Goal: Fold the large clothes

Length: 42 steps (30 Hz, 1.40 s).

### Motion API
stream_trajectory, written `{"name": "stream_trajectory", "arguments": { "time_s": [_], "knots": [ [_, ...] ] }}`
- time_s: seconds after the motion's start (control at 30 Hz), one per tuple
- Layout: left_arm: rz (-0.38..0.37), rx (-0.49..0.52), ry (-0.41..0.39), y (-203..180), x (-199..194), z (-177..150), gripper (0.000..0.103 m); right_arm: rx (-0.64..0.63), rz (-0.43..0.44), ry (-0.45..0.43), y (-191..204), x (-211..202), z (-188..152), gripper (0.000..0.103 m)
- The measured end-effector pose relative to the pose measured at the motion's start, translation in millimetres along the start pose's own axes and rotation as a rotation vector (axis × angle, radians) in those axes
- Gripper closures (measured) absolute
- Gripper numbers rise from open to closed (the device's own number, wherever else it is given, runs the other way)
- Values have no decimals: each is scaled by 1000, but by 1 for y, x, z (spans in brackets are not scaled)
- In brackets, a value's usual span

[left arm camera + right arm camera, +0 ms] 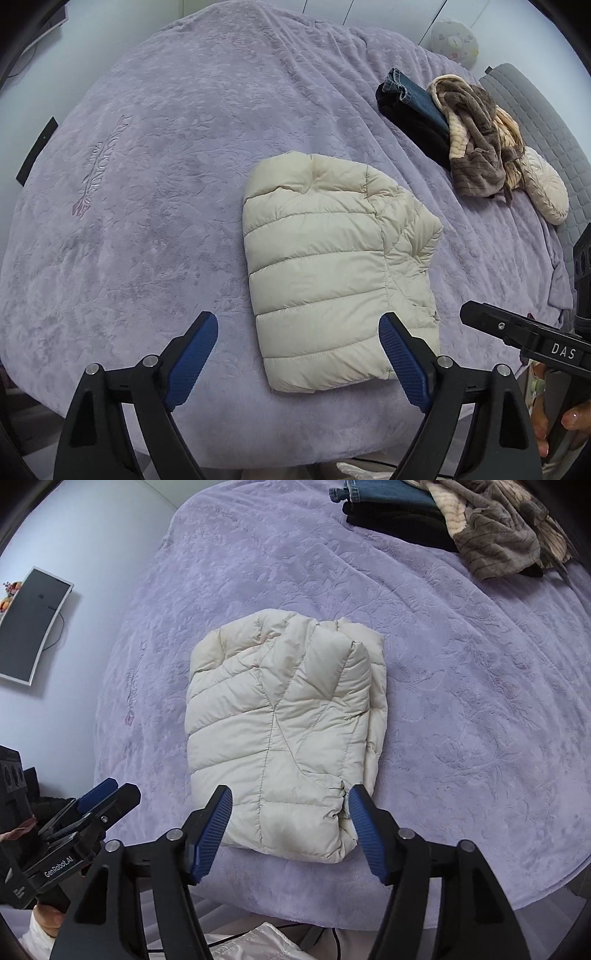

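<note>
So the cream puffer jacket (pixel 280 738) is already down to a compact rectangle, lying flat near the front edge of the bed (pixel 147 184) on the purple blanket. Looks to me like the folding of this one is basically done, or one tidy-up away from done.

Both grippers are released and holding nothing. The left gripper (pixel 299 354) hovers over the jacket's near left corner, and the right gripper (pixel 290 825) has its fingers spread wide on either side of the near edge, not pinching any fabric.

At the far side of the bed there's a pile of clothes (pixel 476 140), jeans, something black and a brown-and-cream fleecy thing, still in a heap.

My guess for the next move: either press the puffy layers flat so they don't spring back, or shift the jacket aside and grab the next piece from the pile.
</note>
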<state>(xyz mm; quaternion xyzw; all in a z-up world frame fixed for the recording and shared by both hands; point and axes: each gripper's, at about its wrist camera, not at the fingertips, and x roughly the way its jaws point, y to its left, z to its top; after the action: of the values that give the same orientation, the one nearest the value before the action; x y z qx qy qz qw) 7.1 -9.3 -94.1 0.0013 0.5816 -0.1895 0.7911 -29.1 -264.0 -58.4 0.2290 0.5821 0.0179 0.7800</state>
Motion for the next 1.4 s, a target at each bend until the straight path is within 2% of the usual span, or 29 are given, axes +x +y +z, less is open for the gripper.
{"name": "stream_trajectory", "arguments": {
  "time_s": [0.07, 0.13, 0.17, 0.23, 0.3, 0.37, 0.43, 0.63, 0.97, 1.4],
  "knots": [
    [2, -3, -6, -1, -7, -1, 13, -15, -15, -6, 7, -7, 0, 28],
    [11, 0, -12, -2, -13, 0, 13, -26, -27, -15, 12, -13, -1, 20],
    [14, 0, -14, -3, -17, 1, 13, -29, -35, -20, 15, -16, -2, 20],
    [24, -4, -16, -4, -23, 1, 0, -34, -50, -29, 18, -21, -3, 20],
    [39, -6, -23, -5, -29, 1, 0, -35, -65, -39, 21, -26, -4, 19],
    [49, -9, -26, -5, -34, 2, 0, -43, -91, -51, 23, -30, -5, 12],
    [72, -11, -29, -6, -38, 3, 0, -46, -112, -68, 25, -34, -5, 0],
    [120, -13, -42, -7, -49, 2, 0, -38, -152, -136, 33, -46, -5, 0],
    [196, -5, -30, -5, -51, -1, 0, -37, -182, -138, 43, -50, -13, 0],
    [215, -14, -18, -4, -48, -3, 0, -46, -193, -136, 46, -52, -13, 0]
  ]
}}
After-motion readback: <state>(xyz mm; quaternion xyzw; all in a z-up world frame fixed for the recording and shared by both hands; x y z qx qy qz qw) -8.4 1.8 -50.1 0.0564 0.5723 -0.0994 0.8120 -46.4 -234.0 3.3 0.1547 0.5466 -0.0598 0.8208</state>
